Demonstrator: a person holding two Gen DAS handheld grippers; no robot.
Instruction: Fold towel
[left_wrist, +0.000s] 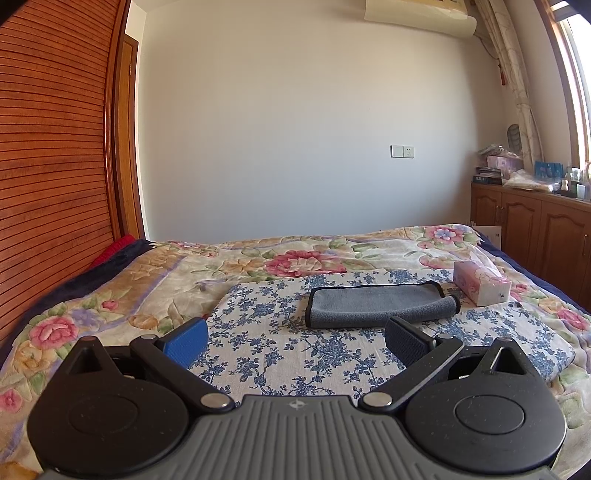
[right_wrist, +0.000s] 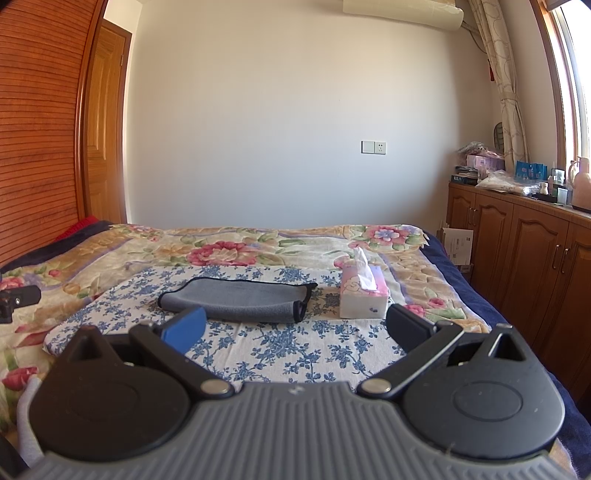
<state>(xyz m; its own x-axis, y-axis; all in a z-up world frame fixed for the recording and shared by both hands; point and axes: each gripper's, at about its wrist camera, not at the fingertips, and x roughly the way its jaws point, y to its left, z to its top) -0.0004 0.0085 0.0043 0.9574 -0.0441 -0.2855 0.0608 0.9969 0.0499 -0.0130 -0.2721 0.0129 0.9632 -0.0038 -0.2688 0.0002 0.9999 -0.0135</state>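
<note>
Towel (left_wrist: 376, 304), grey and folded, lies on the blue-flowered cloth (left_wrist: 280, 350) on the bed (left_wrist: 110, 295), a tissue box (left_wrist: 480, 286) at its 3 o'clock. Left gripper (left_wrist: 295, 338) and right gripper (right_wrist: 295, 328) both hover near the towel's 6 o'clock side, fingers spread wide, holding nothing.

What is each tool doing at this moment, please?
Left tool: open, holding nothing, short of the grey towel.
Right tool: open, holding nothing, also short of the towel.
</note>
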